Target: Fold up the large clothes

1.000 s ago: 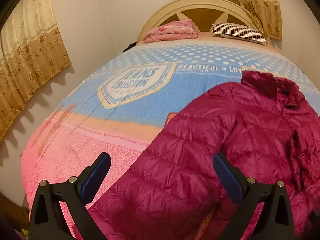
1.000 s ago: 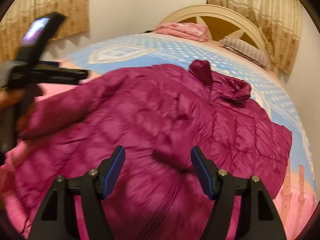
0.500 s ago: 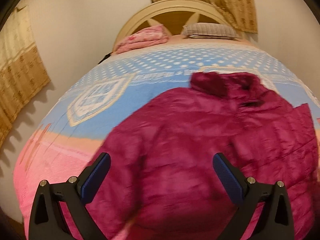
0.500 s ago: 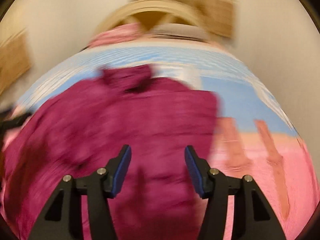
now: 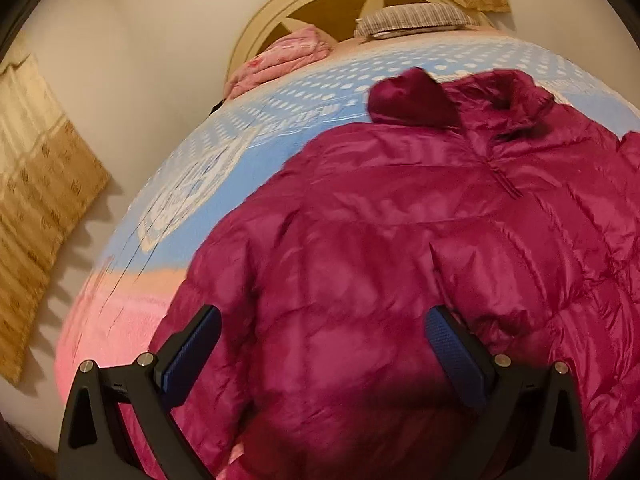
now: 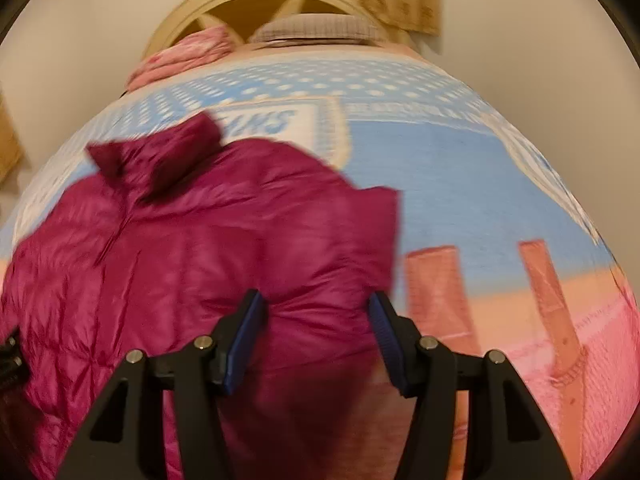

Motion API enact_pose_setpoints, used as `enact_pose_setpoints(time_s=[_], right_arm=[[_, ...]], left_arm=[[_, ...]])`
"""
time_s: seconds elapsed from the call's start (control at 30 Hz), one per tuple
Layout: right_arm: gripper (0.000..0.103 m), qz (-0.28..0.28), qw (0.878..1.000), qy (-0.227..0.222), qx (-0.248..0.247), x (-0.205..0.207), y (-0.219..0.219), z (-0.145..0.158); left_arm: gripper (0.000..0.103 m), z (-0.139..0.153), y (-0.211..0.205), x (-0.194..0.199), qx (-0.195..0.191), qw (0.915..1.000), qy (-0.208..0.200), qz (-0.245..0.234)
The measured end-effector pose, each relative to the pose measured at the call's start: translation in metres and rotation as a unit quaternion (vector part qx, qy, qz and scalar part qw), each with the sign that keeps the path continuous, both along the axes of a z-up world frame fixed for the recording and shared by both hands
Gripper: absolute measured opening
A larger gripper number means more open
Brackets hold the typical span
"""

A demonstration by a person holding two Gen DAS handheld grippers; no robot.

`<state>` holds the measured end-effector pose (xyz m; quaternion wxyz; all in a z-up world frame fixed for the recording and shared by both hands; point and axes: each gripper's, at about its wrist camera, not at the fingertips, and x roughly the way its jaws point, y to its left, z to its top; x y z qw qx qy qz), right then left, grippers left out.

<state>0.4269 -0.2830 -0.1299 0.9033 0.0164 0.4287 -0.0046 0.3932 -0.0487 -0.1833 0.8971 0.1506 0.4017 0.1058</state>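
Note:
A large magenta quilted puffer jacket (image 5: 400, 248) lies spread front-up on the bed, collar toward the headboard. My left gripper (image 5: 320, 344) is open and hovers over the jacket's near left part, holding nothing. In the right wrist view the jacket (image 6: 200, 248) fills the left half. My right gripper (image 6: 316, 332) is open above the jacket's near right edge, with jacket fabric showing between its blue pads (image 6: 244, 340). A bit of the left gripper shows at the far left edge (image 6: 10, 356).
The bed has a blue, white and pink bedspread (image 6: 480, 200). A folded pink blanket (image 5: 284, 56) and a striped pillow (image 5: 412, 18) lie by the cream headboard (image 5: 320, 0). Beige curtains (image 5: 36, 184) hang on the left wall.
Both grippers have swung: the left now faces the jacket's middle instead of its left sleeve, the right has moved to the jacket's right edge. The right jaws have narrowed a little.

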Motion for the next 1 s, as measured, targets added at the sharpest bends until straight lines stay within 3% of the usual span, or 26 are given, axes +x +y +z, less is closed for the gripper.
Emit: enact_pose_setpoints(time_s=[0.2, 0.27, 0.37, 0.5, 0.6, 0.7, 0.83, 1.0], right_arm=[[0.061, 0.068, 0.996, -0.023, -0.043, -0.013, 0.035, -0.009], [0.061, 0.086, 0.994, -0.021, -0.06, -0.015, 0.046, -0.013], [0.061, 0.086, 0.994, -0.022, -0.071, -0.015, 0.049, -0.014], [0.06, 0.039, 0.998, -0.043, -0.028, -0.029, 0.031, 0.006], [0.062, 0.05, 0.997, -0.062, -0.005, -0.04, 0.035, 0.016], [0.062, 0.079, 0.995, -0.047, -0.029, -0.041, 0.05, 0.001], [0.063, 0.075, 0.997, -0.019, -0.029, -0.033, 0.054, -0.024], [0.064, 0.076, 0.996, -0.003, -0.045, -0.03, 0.059, -0.032]], left_arm=[[0.102, 0.05, -0.01, -0.014, -0.025, 0.9978, -0.059, -0.015], [0.102, 0.053, -0.023, -0.012, -0.025, 0.9976, -0.06, -0.023], [0.102, 0.039, -0.037, -0.007, -0.013, 0.9983, -0.051, -0.025], [0.102, 0.001, -0.044, 0.002, 0.011, 0.9995, -0.023, -0.017], [0.102, -0.017, -0.04, 0.01, 0.008, 0.9999, -0.008, -0.006], [0.102, -0.025, -0.038, 0.013, 0.006, 1.0, -0.003, -0.003], [0.102, -0.032, -0.038, 0.011, 0.011, 0.9999, -0.006, -0.008], [0.102, -0.039, -0.037, 0.014, -0.001, 0.9999, -0.004, -0.009]])
